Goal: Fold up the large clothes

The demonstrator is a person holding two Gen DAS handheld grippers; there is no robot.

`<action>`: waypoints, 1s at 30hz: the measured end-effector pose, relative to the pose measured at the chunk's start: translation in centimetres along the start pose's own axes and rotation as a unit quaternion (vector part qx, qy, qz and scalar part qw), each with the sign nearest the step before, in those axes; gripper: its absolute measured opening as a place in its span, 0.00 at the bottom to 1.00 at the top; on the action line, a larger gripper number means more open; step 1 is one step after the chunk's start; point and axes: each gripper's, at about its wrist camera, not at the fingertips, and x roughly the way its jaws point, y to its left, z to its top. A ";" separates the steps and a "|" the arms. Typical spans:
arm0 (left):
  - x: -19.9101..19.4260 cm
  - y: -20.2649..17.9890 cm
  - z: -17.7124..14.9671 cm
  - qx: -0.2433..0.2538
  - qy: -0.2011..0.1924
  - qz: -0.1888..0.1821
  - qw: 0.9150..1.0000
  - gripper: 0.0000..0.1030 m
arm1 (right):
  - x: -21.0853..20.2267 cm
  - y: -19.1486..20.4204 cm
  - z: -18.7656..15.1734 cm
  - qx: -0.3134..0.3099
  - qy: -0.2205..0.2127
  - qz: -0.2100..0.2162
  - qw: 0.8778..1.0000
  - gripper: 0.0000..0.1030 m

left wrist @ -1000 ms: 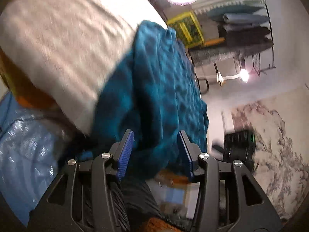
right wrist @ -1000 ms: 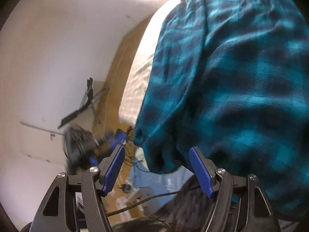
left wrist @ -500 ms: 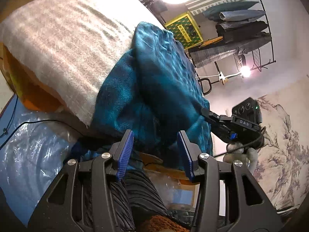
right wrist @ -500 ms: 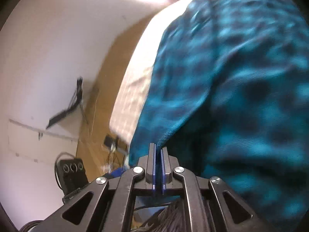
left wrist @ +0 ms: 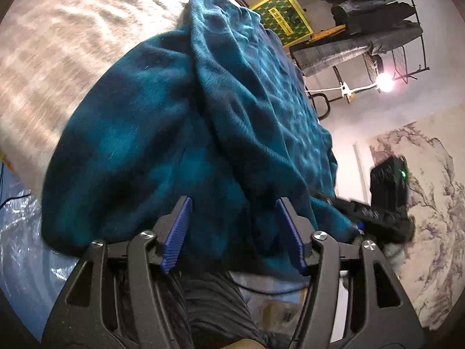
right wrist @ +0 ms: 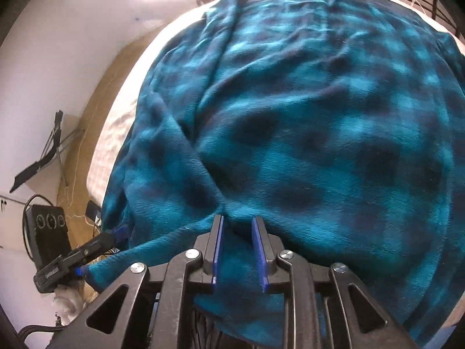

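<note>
A teal plaid fleece garment (left wrist: 162, 133) lies draped over the bed (left wrist: 58, 58) edge. The left gripper (left wrist: 234, 232), jaws just widened, hovers open before the fleece. The right gripper (right wrist: 238, 250), jaws slightly reopened, has a fleece fold between them.

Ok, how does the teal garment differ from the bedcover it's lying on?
The teal garment is dark blue-green with a darker check; the bedcover is pale cream. The garment looks plush and fleecy, the bedcover ribbed and woven. The garment is rumpled in folds with its near hem hanging past the edge, while the bedcover lies spread smooth beneath it. Both are large soft textiles.
</note>
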 end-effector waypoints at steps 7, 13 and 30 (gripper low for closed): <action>1.8 0.3 1.8 -0.028 -0.021 -0.015 0.999 0.65 | -2.8 -1.4 -1.6 0.061 -0.006 0.109 0.992 0.53; 1.6 0.6 2.0 -0.024 -0.024 0.003 0.999 0.38 | -1.4 1.1 -3.5 0.086 0.035 0.192 0.977 0.73; -10.3 1.7 2.5 -0.018 -0.146 0.017 0.989 0.04 | 1.3 6.9 -3.9 0.125 -0.006 0.527 0.841 0.08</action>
